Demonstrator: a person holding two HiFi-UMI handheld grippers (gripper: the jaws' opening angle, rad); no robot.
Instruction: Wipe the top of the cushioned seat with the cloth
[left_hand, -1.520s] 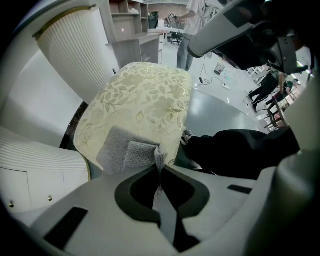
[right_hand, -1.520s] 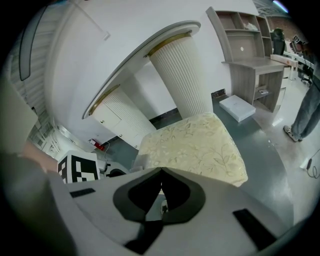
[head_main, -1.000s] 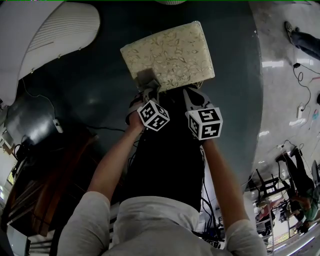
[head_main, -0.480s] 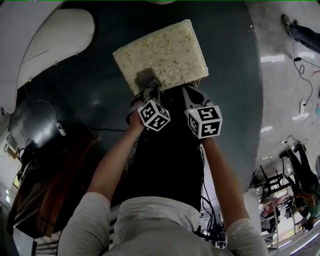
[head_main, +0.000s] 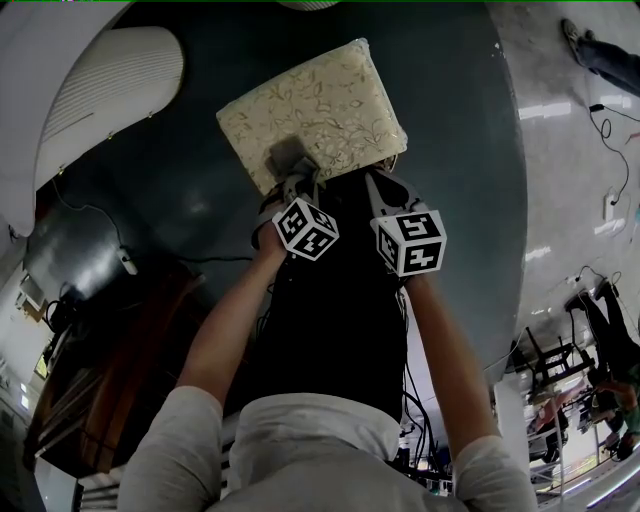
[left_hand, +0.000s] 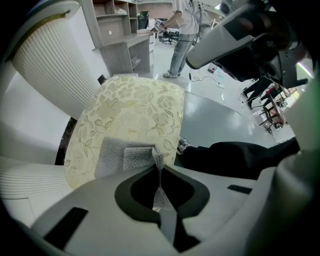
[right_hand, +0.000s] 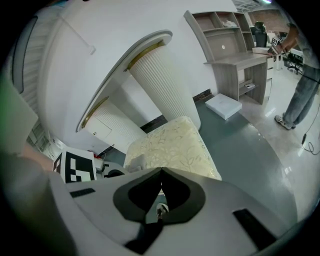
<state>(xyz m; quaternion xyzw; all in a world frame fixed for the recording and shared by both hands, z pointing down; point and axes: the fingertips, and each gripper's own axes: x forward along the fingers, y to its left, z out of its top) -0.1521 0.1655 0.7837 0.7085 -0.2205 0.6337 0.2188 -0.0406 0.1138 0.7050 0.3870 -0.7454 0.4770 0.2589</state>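
Observation:
The cushioned seat (head_main: 312, 112) is a cream block with a pale leaf pattern, standing on the dark floor ahead of me. A grey cloth (head_main: 287, 155) lies spread on its near left part. My left gripper (head_main: 298, 182) is shut on the cloth's near edge, and the left gripper view shows the cloth (left_hand: 122, 156) pinched between the jaws on the seat (left_hand: 135, 115). My right gripper (head_main: 384, 186) hovers at the seat's near right edge, shut, nothing in it. From the right gripper view the seat (right_hand: 170, 145) lies just ahead.
A white ribbed curved wall (head_main: 110, 80) rises at the left. A grey shelving desk (right_hand: 235, 55) stands at the back, with a person (left_hand: 182, 35) beside it. Cables (head_main: 610, 140) trail on the shiny floor at the right. Dark wooden furniture (head_main: 100, 370) sits at the lower left.
The seat has shifted left and slightly up in the head view. Both grippers keep their places and the left one still holds the cloth.

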